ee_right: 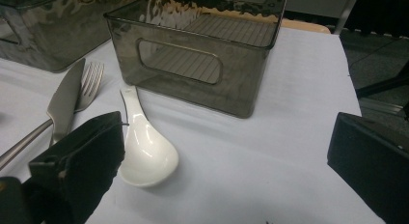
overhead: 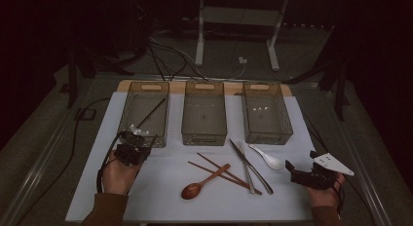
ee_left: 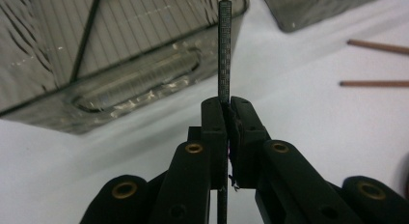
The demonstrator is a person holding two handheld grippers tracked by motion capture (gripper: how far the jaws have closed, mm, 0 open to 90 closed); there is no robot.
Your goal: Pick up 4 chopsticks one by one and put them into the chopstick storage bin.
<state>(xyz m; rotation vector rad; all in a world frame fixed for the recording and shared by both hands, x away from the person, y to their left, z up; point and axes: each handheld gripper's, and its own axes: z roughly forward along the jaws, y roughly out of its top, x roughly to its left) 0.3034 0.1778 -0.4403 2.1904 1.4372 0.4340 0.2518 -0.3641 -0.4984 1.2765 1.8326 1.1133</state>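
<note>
Evidently sorting cutlery, the left gripper (ee_left: 226,113) was clamped on a dark chopstick (ee_left: 224,50) just before the left bin (overhead: 144,111), which already held its mate, while the right gripper (ee_right: 226,151) waited with jaws apart.

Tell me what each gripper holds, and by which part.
The left gripper clamps a dark chopstick partway along its shaft. The right gripper holds nothing.

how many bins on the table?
3, in a row along the far edge of the table: left bin with a dark chopstick leaning inside, middle bin, right bin.
</note>
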